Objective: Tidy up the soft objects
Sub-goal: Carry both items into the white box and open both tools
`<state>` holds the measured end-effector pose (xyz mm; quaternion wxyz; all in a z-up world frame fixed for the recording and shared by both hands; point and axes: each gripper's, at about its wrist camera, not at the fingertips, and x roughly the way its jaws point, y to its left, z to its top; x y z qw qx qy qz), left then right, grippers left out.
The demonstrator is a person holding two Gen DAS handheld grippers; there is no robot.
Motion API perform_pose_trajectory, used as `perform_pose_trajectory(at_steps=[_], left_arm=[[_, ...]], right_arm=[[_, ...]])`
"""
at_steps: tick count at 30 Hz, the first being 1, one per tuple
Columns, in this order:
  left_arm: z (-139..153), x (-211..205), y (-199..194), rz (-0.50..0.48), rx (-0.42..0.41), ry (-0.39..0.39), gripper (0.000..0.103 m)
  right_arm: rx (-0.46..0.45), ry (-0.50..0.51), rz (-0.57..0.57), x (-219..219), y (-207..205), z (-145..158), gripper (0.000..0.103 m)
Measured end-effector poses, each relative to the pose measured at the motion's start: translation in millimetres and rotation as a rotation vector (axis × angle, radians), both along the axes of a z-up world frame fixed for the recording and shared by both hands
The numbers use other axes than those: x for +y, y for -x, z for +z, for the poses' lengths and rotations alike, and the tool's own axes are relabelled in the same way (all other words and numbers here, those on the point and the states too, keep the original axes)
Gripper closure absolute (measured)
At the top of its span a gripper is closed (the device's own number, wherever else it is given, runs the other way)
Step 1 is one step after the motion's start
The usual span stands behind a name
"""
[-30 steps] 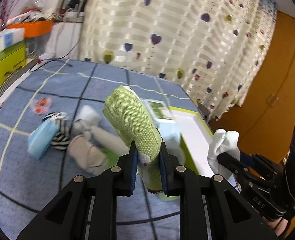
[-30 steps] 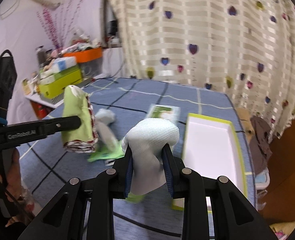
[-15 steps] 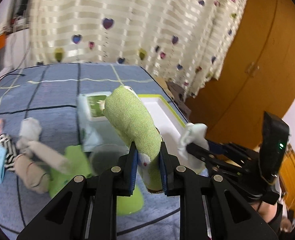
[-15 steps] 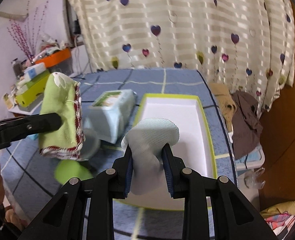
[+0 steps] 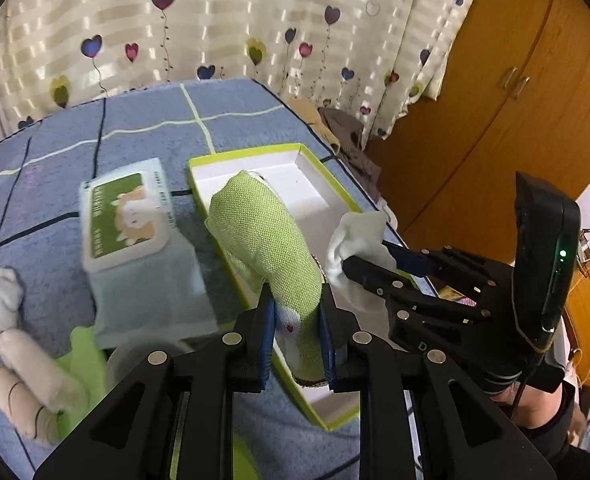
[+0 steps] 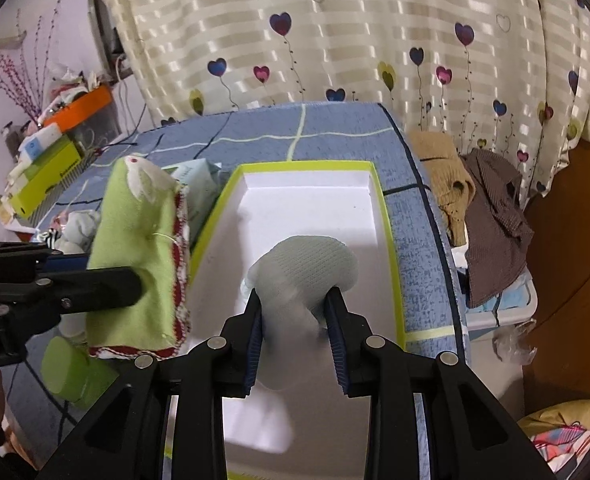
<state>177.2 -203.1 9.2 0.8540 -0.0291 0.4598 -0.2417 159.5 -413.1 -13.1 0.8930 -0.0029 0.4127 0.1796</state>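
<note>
While the left tool (image 5: 297, 316) grips a green pouch (image 5: 263, 236) above the white box (image 6: 387, 216), the right tool (image 6: 295, 326) holds a white sock (image 6: 307, 268) over its inside; a tissue pack (image 5: 135, 248) lies just beside the box.

1. Left gripper (image 5: 295, 312): jaws clamped on something soft, fingers pointing forward and level.
2. Right gripper (image 6: 297, 316): jaws likewise clamped on a load, angled slightly down.
3. Both raised, side by side, tips near each other, not touching.
</note>
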Motion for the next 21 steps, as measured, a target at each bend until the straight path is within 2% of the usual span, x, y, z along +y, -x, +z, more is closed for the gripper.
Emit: perform_pose_trajectory(at_steps=[4, 8, 14, 21], left_arm=[[-10.2, -11.5, -15.7, -0.024, 0.044, -0.014, 0.082], [-18.3, -19.0, -28.0, -0.028, 0.062, -0.040, 0.079], [-20.0, -16.2, -34.2, -0.014, 0.062, -0.035, 0.076], [-10.0, -4.1, -31.0, 0.017, 0.055, -0.002, 0.075]], right_arm=[[0.022, 0.003, 0.012, -2.0, -9.7, -7.0, 0.069], [0.018, 0.006, 0.011, -4.0, -13.5, -8.2, 0.049], [0.011, -0.002, 0.009, -7.7, -8.9, -7.3, 0.048], [0.038, 0.056, 0.014, 5.7, 9.7, -21.0, 0.048]])
